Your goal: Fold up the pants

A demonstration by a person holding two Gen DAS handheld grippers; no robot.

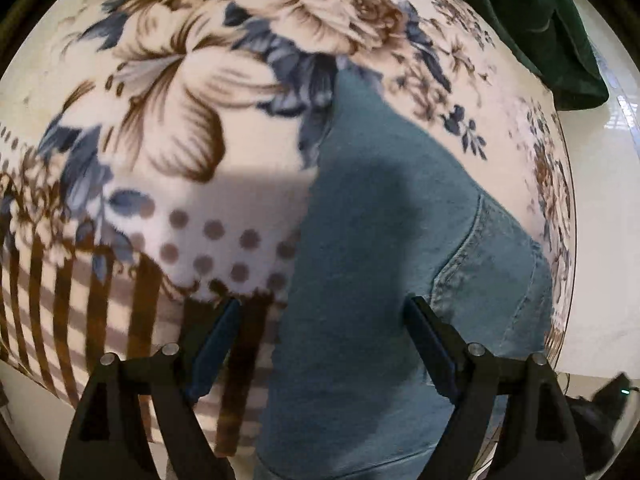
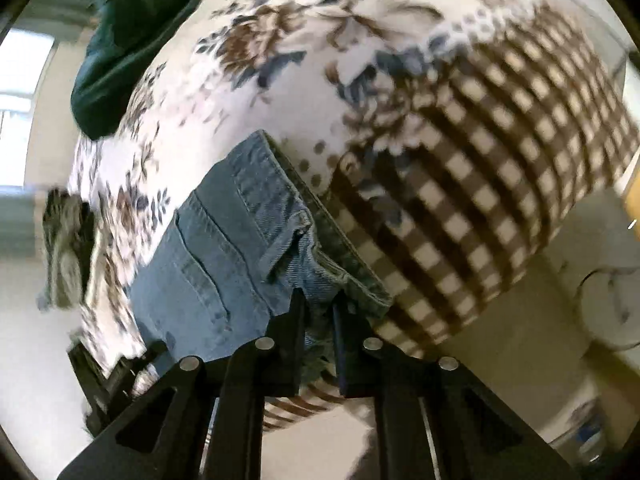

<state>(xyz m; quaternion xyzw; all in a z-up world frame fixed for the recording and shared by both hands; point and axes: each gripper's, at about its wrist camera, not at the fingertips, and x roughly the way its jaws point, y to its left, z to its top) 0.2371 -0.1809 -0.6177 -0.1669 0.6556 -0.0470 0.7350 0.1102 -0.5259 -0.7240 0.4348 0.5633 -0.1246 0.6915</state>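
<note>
One pair of jeans point(image 1: 360, 280) was on the go here, blue denim, lying on one floral blanket point(image 1: 180, 80) that covered the whole surface. From the left wrist camera, going left to right: brown stripes and a patch of dots on the blanket's edge, then the denim running up the middle of the frame, then more flower print, and one dark green cloth point(image 1: 540, 20) bunched at the top right corner, partly off the blanket's edge. The left gripper point(image 1: 324, 312) had its two fingers spread wide, holding nothing, hovering over the edge of the denim where it meets the striped border. One seam and what looked like a pocket edge showed by the right finger.

Right wrist camera, left to right: the same green cloth at upper left, a grey furry thing point(image 2: 66, 248) at the left edge that I couldn't make out (blurred), then the jeans' waistband end with one belt loop showing, then the brown check part of the blanket. The right gripper point(image 2: 320, 300) had its fingers pinched close together on the waistband corner, denim bunched between them.
</note>
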